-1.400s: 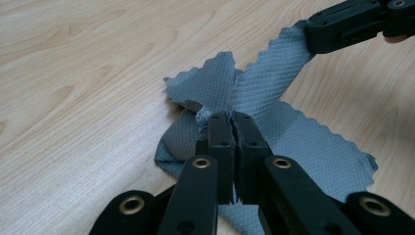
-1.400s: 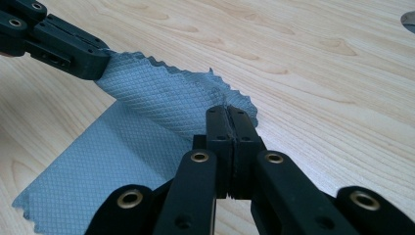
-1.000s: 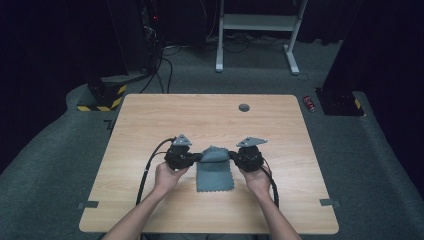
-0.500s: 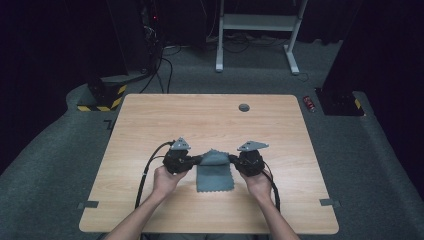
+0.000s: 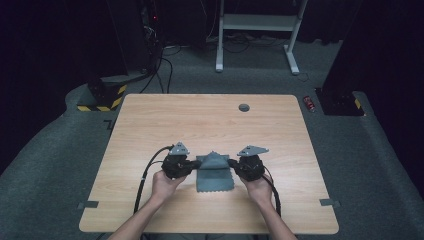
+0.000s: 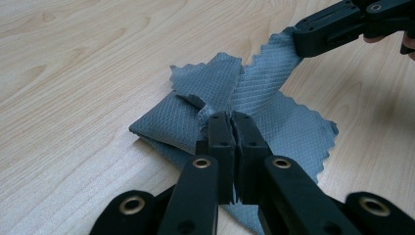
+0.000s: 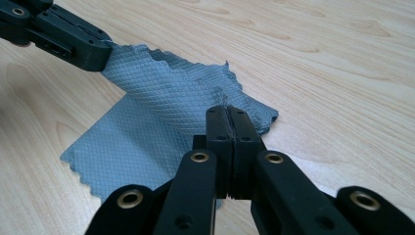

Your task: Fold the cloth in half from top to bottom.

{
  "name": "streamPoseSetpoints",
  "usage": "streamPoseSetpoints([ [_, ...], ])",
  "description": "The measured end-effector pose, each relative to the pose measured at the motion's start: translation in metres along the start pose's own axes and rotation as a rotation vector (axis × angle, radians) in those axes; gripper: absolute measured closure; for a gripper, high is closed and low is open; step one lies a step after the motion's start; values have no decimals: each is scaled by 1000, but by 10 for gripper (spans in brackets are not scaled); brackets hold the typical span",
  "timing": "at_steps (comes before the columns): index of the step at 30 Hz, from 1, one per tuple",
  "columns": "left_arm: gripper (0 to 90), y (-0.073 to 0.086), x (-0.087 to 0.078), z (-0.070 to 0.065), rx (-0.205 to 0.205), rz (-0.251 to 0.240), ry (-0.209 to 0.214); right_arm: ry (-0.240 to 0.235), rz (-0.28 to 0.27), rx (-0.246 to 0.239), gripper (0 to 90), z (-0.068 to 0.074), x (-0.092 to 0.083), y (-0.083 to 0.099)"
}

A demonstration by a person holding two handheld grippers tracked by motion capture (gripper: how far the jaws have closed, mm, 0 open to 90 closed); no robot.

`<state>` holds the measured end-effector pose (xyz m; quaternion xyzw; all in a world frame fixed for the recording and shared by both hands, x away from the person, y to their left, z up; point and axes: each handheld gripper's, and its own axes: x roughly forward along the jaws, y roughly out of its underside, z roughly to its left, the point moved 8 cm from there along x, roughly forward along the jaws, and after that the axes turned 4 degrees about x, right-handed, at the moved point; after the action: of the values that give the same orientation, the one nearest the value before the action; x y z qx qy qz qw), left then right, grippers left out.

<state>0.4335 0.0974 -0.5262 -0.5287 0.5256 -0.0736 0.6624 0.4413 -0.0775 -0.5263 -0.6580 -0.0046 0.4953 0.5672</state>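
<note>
Pinching the grey cloth (image 5: 214,172) between you, your left gripper (image 5: 197,163) and right gripper (image 5: 231,162) clamp opposite corners, its raised edge running across the table (image 5: 150,120).

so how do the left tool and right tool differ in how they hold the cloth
The left tool pinches the grey cloth at its left edge, the right tool at its right edge. The left tool's jaws point right in the high view, and the right tool's point left. Shared: both are shut on the cloth, holding its upper part raised off the wooden table.
</note>
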Motion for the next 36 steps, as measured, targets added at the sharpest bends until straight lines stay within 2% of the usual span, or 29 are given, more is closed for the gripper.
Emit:
streamPoseSetpoints([
  [3, 880, 2, -1, -2, -7, -9, 4, -7, -5, 1, 892, 2, -1, 1],
  [14, 880, 11, -5, -10, 31, 3, 0, -11, 0, -24, 892, 11, -4, 13],
  [23, 880, 20, -6, -18, 29, 0, 10, -21, -5, -32, 892, 16, -7, 23],
  [28, 880, 25, -6, -22, 48, 11, 12, -17, 4, -54, 891, 20, -7, 31],
  [34, 879, 34, -2, -29, 57, 31, 16, -16, 16, -58, 891, 21, -7, 40],
  [36, 878, 37, 0, -32, 69, 35, 4, -10, 20, -66, 890, 21, -6, 42],
])
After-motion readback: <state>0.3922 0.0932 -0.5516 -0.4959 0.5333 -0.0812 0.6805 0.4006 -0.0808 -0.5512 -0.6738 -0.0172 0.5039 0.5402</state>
